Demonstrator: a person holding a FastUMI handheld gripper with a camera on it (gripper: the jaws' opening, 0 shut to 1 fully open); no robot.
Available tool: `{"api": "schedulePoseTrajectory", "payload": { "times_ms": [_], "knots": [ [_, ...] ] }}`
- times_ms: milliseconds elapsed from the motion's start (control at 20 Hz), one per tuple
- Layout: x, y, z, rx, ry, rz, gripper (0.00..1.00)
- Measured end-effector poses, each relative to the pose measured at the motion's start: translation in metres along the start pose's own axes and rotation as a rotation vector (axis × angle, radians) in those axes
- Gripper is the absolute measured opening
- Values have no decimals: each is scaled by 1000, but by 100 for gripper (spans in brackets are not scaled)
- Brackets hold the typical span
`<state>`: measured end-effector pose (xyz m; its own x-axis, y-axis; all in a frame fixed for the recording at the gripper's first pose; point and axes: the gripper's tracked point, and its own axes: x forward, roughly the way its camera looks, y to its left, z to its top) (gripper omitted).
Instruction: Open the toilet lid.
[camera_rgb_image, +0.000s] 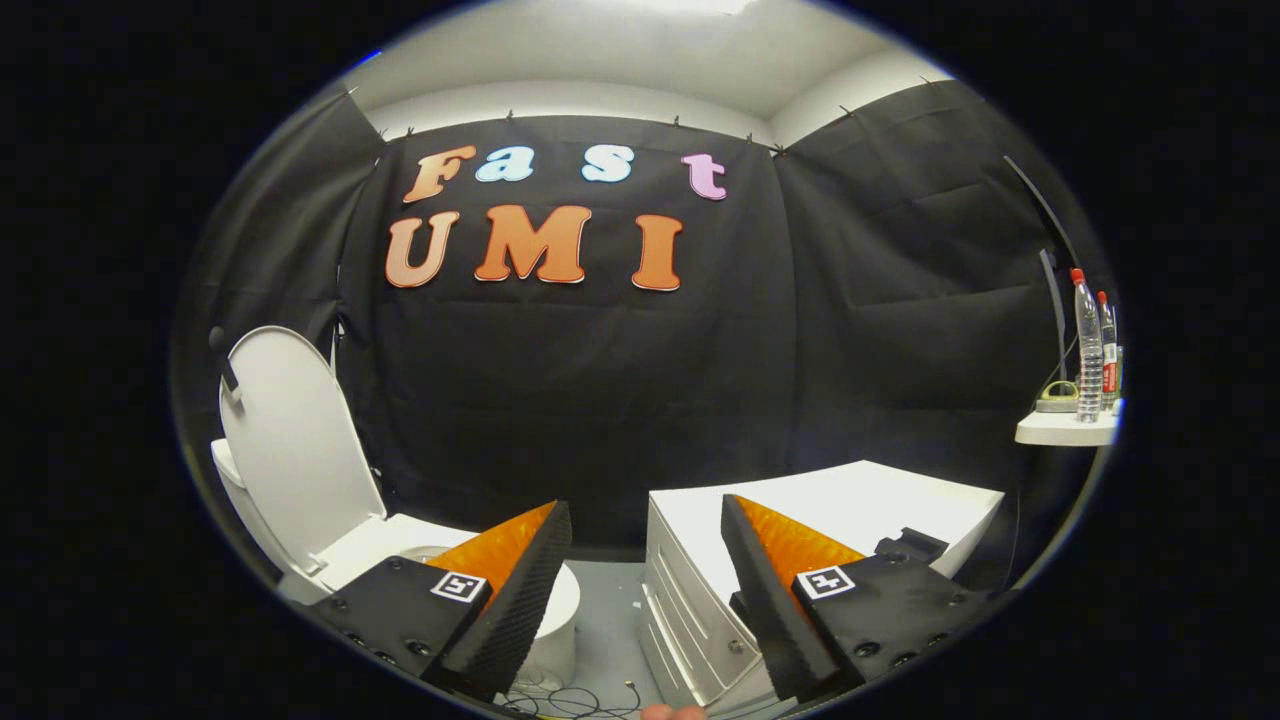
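Observation:
The white toilet (395, 545) stands to the left, beyond my left finger. Its lid (295, 440) is raised upright, leaning back toward the tank and the black cloth wall. Part of the seat and bowl rim shows behind the left finger, which hides the rest. My gripper (645, 520) is held off to the right of the toilet, well apart from the lid. Its fingers are spread wide, open, with nothing between them but floor and wall.
A white drawer cabinet (850, 520) stands just beyond my right finger. A small white shelf (1065, 428) at the right carries two water bottles (1090, 350) and a tape roll. Cables lie on the grey floor (610, 610) between toilet and cabinet.

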<state>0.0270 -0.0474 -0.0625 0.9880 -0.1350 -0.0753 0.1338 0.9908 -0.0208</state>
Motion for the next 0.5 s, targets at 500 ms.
{"api": "schedulePoseTrajectory", "payload": {
  "times_ms": [500],
  "knots": [
    [0, 1, -2, -7, 5, 0, 97]
  ]
}}
